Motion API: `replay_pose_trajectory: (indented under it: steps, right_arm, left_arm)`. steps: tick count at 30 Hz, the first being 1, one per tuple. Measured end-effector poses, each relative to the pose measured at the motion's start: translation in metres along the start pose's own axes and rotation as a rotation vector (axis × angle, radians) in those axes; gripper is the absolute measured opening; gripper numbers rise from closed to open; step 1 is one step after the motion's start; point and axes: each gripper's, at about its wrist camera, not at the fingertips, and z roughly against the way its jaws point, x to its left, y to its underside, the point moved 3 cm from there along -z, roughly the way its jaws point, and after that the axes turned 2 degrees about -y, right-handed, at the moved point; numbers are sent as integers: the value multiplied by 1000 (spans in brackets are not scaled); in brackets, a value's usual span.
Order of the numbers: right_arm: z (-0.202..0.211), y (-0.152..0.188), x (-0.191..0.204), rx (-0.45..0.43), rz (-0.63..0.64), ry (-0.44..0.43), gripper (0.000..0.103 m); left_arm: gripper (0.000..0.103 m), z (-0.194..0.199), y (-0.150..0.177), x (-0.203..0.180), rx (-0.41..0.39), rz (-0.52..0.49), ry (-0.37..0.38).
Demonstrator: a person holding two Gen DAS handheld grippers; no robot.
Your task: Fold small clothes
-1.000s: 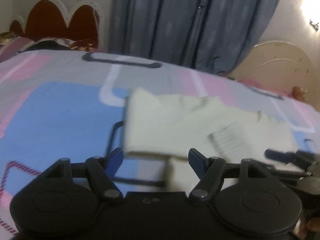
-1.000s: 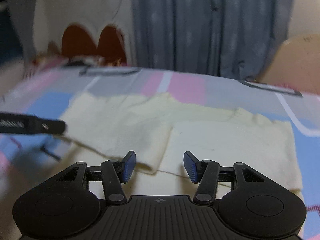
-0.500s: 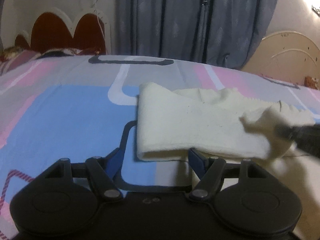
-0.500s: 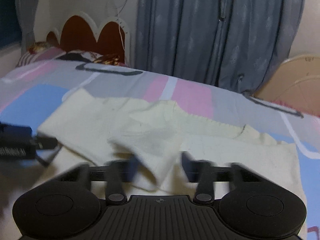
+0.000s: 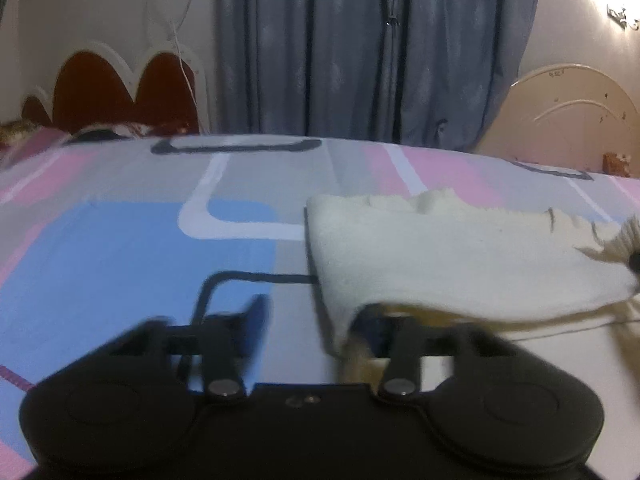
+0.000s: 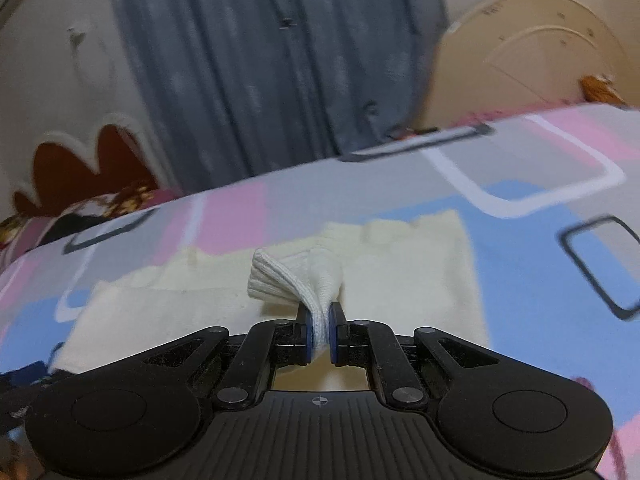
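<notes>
Right, the right gripper [image 6: 320,334] is pinched tight on a ribbed cuff [image 6: 288,280] of the cream garment [image 6: 400,264], lifting that bunch of knit up off the rest, which lies spread on the patterned bedsheet [image 6: 520,240]. Over on the other side, the left gripper [image 5: 316,320] is blurred but spread wide, its right finger tucked under the folded edge of the garment [image 5: 460,264] while the left finger sits apart over bare sheet [image 5: 120,248].

One cream garment [image 5: 460,264] – two tongs, left [image 5: 316,320] and right [image 6: 320,330] – one bedsheet [image 5: 120,248].
</notes>
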Motion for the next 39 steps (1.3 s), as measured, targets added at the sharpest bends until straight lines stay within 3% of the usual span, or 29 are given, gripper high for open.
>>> replay_pose_trajectory:
  steps: [4, 7, 14, 16, 19, 22, 28, 33, 36, 38, 39]
  right_arm:
    - [-2, 3, -27, 27, -101, 13, 7]
    - [-7, 7, -44, 63, -185, 11, 7]
    - [4, -3, -48, 54, -179, 5, 8]
    - [-1, -2, -48, 57, -194, 3, 8]
    - [6, -2, -56, 42, -251, -8, 8]
    - [9, -2, -57, 42, -231, -1, 8]
    - [10, 4, -63, 55, -188, 75, 4]
    - [18, 5, -53, 43, -89, 134, 4]
    - [31, 0, -52, -30, -83, 182, 12]
    - [38, -6, -50, -82, -60, 216, 28]
    - [39, -9, -48, -98, -58, 215, 32]
  left_arm:
    - [14, 6, 3, -10, -30, -48, 22]
    - [5, 7, 5, -15, -42, -80, 30]
    - [5, 7, 6, -18, -23, -96, 30]
    - [11, 8, 4, -17, -30, -104, 7]
    - [11, 11, 0, -11, -39, -87, 2]
    - [11, 17, -3, -16, -68, -110, 6]
    - [8, 7, 12, -17, -15, -184, -24]
    - [10, 21, 10, 1, -9, -145, -37]
    - [19, 38, -4, 0, -48, -120, 7]
    - [21, 42, -15, -7, -69, -103, 41]
    - [22, 40, -21, -13, -68, -93, 63]
